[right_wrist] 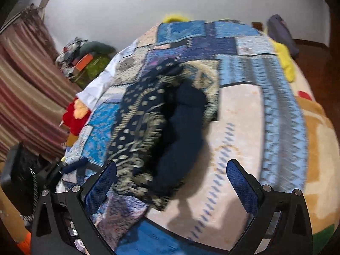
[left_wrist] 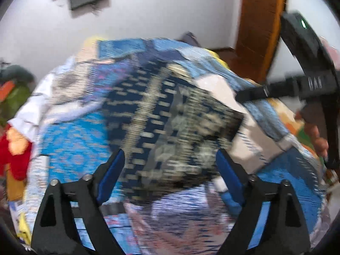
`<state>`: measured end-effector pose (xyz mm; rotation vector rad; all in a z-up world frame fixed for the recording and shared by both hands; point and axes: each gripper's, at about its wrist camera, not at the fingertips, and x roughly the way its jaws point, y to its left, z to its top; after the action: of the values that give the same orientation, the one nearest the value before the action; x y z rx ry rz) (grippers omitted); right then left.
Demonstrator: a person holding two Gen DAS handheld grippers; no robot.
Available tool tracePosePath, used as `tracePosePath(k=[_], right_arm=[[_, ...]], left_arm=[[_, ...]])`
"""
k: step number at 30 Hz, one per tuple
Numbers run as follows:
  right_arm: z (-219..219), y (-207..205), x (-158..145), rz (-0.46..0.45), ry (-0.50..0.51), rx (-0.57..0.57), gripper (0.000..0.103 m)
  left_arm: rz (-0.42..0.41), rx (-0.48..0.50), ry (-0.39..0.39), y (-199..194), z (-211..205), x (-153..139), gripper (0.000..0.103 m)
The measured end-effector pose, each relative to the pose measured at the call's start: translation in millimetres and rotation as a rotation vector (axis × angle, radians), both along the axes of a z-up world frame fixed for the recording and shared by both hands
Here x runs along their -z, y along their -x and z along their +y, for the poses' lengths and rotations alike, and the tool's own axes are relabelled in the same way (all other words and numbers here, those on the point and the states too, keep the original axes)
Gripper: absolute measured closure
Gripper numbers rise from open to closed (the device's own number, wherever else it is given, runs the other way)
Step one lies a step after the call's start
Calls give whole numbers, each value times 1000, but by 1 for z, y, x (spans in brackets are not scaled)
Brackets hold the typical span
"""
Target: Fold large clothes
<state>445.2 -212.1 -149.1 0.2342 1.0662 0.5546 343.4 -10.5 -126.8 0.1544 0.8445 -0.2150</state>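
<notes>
1. The navy patterned garment (left_wrist: 170, 123) lies bunched on the bed's patchwork blue quilt (left_wrist: 72, 148), filling the centre of the left wrist view; its near edge sits between and just beyond the left claw (left_wrist: 170, 163), whose blue pads (left_wrist: 111, 176) stand wide apart with nothing clamped.
2. In the right wrist view the same garment (right_wrist: 148, 127) lies left of centre, a plain dark navy part (right_wrist: 184, 131) folded over its right side. It reaches down toward the left finger of the right claw (right_wrist: 172, 174); contact cannot be told.
3. The right claw's fingers (right_wrist: 242, 189) are spread wide, holding nothing, above a pale pink patch of quilt.
4. At the right edge of the left wrist view, the right claw's black body (left_wrist: 308, 68) angles in from the upper right, its tip over the garment's far corner, a hand (left_wrist: 314, 136) beneath it.
5. Both views are motion-blurred.
</notes>
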Motion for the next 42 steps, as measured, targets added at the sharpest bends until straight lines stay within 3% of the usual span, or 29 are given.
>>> tracePosePath(k=[4, 9, 11, 12, 14, 16, 20, 23, 26, 30, 35, 39, 42], right_arm=[[34, -11, 23, 54, 21, -33, 0], [54, -32, 70, 196, -2, -12, 2], [57, -36, 82, 226, -4, 3, 22], [58, -36, 84, 223, 11, 5, 26], [57, -34, 82, 187, 28, 2, 51], [52, -31, 77, 157, 38, -1, 69], [43, -22, 62, 117, 34, -48, 88], [39, -13, 63, 100, 105, -71, 88], [30, -8, 78, 110, 153, -73, 88], [22, -4, 82, 101, 180, -65, 87], [19, 0, 60, 52, 242, -90, 87], [12, -2, 33, 41, 170, -84, 87], [19, -10, 9, -24, 147, -85, 87]], left_arm=[[0, -139, -22, -17, 44, 8, 8], [145, -228, -6, -47, 81, 61, 8], [187, -224, 8, -49, 82, 81, 6], [182, -230, 15, -47, 82, 88, 4], [156, -243, 9, -45, 81, 93, 0], [159, -232, 12, -43, 80, 92, 0], [134, -178, -31, -35, 75, 74, 0], [129, -126, -41, -32, 66, 73, 0], [180, -85, -148, -29, 48, 98, 0], [210, -82, -187, -16, 40, 120, 0], [160, -116, -198, 3, 54, 104, 0], [100, -173, -127, 5, 79, 69, 0], [56, -212, -63, -11, 99, 42, 0]])
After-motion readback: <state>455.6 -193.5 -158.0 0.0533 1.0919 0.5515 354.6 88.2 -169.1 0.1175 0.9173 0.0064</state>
